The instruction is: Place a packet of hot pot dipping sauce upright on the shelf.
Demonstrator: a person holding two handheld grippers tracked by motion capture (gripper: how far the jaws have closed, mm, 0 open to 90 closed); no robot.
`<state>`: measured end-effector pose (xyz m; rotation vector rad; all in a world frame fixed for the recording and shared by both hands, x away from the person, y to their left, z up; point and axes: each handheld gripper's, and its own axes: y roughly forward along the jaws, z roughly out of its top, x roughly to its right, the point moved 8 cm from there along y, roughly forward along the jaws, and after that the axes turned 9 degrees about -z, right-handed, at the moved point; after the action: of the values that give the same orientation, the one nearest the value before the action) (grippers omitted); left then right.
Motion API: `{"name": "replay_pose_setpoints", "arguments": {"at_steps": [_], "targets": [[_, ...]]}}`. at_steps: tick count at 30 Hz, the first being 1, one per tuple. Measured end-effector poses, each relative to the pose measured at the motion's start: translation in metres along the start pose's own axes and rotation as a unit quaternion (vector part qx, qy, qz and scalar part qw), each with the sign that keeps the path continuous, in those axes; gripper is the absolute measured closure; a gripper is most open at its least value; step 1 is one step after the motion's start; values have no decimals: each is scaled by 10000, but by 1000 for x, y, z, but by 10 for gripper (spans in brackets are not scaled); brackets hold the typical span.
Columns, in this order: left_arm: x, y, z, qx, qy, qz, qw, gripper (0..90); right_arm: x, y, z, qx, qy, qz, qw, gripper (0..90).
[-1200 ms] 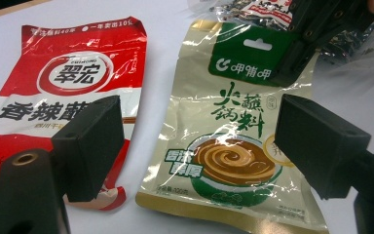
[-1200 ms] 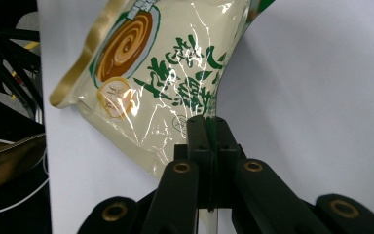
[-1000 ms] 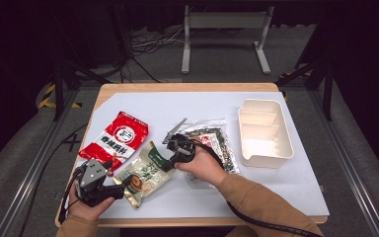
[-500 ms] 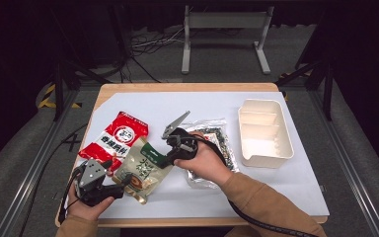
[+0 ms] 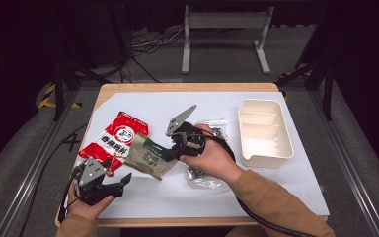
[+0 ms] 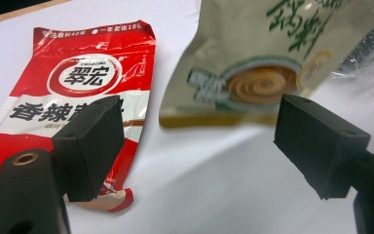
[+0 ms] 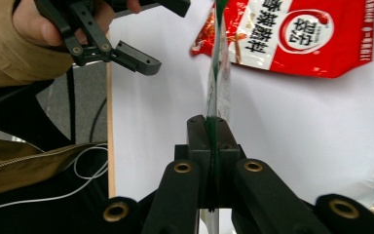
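the green-and-beige sachet (image 5: 150, 159) is a flat foil pouch with green chinese lettering, too blurred to read, and a round picture of a tan swirl. it hangs above the white table cover (image 5: 286, 187), its edge pinched between the closed jaws of the right gripper (image 7: 213, 127). the left gripper (image 6: 202, 146), jaws wide apart, sits just below it. beside it lies a red sachet (image 6: 78, 83) marked 翠宏 and 香辣.

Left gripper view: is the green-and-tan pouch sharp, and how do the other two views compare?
Left gripper view: green-and-tan pouch blurred, red pouch sharper, with glare. Right gripper view: right tool crisp, shut on the pouch edge. High view: table evenly lit, surroundings dark.
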<state>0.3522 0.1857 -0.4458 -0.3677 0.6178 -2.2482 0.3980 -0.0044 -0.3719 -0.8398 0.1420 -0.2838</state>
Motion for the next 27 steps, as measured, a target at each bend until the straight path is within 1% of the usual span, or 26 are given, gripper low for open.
{"name": "replay_pose_setpoints", "arguments": {"at_steps": [6, 9, 11, 19, 24, 27], "targets": [[-2, 0, -1, -23, -36, 18, 10000, 188, 9, -13, 0, -6, -50, -210, 9998, 898], [-2, 1, -1, -27, -40, 16, 10000, 188, 10, -19, 0, -45, -44, -286, 9996, 897], [-2, 1, -1, -30, -31, 15, 10000, 188, 11, -23, -1, -59, -92, -333, 9994, 898], [-3, 1, -1, -25, -32, 12, 10000, 188, 16, -35, -2, -45, -74, -477, 9988, 898], [-3, 2, 0, -37, -34, 13, 10000, 188, 23, -48, -2, 2, -73, -609, 9981, 897], [-3, 2, -1, -51, -43, 0, 10000, 187, 28, -56, -5, -16, -58, -680, 9977, 897]]}}
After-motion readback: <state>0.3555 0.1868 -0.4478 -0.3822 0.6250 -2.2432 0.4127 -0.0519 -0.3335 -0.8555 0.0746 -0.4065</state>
